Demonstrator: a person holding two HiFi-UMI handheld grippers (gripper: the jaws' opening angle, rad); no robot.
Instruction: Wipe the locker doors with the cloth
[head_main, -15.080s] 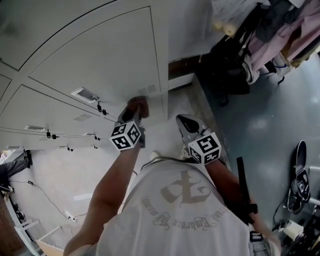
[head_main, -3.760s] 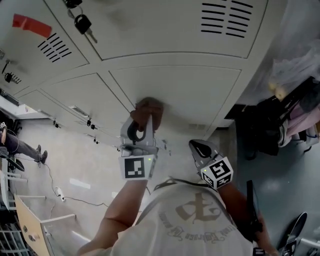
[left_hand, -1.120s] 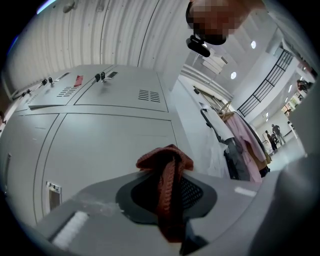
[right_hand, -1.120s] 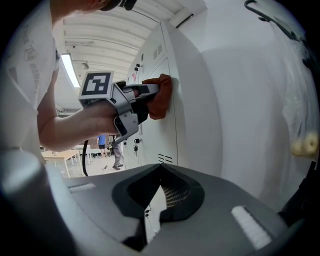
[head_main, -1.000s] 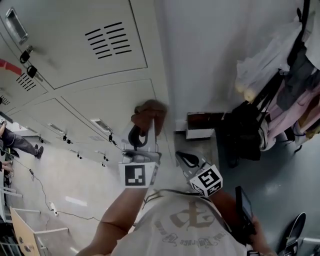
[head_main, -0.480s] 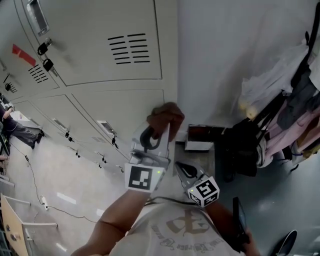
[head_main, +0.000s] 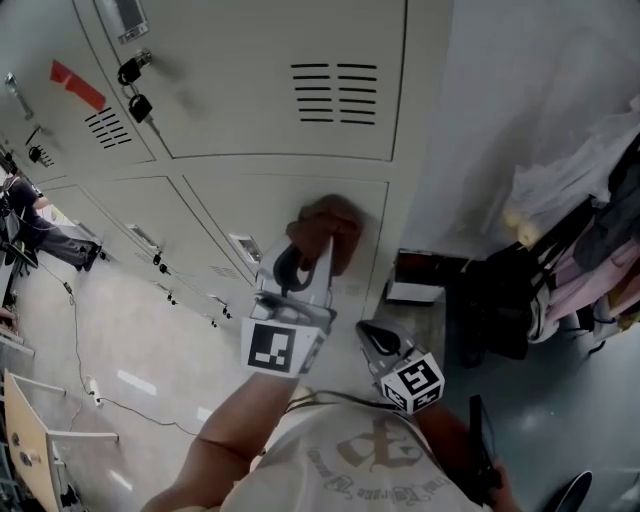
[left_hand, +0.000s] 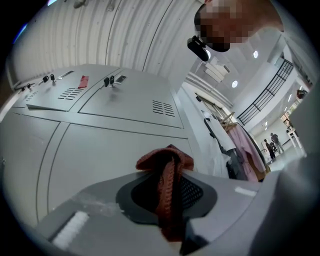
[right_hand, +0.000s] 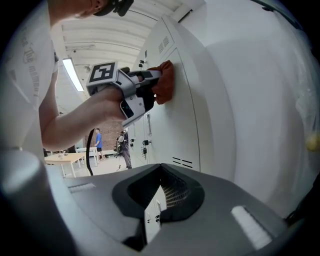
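Currently the left tool (head_main: 322, 243) is pinching a rust-coloured knitted cloth (head_main: 335, 218), its jaws clamped on the middle of the bundle so that a loose wad bulges out past the tips. That wad is pushed flat against a pale grey locker door (head_main: 270, 205), close to the door's right edge and not far below its top edge. Holding it this way makes sense: the soft fabric meets the paint, not the hard jaws, and the person's arm can lean in behind it.

The right tool (head_main: 370, 334) hangs lower, near the person's chest and apart from the lockers. Its jaws are pressed together on nothing; my guess is it is simply kept out of the way while one arm does the rubbing.

Above the wiped door sits another door with two blocks of vent slots (head_main: 335, 92). Further left along the row, keys (head_main: 140, 106) dangle from a lock and a red tag (head_main: 76, 85) is stuck on a door. The painted metal looks smooth and flat, so the cloth should slide easily.

Right of the lockers is a bare white wall (head_main: 520, 90), then hanging clothes (head_main: 600, 250) and dark bags (head_main: 495, 300) on a grey floor (head_main: 110, 330).
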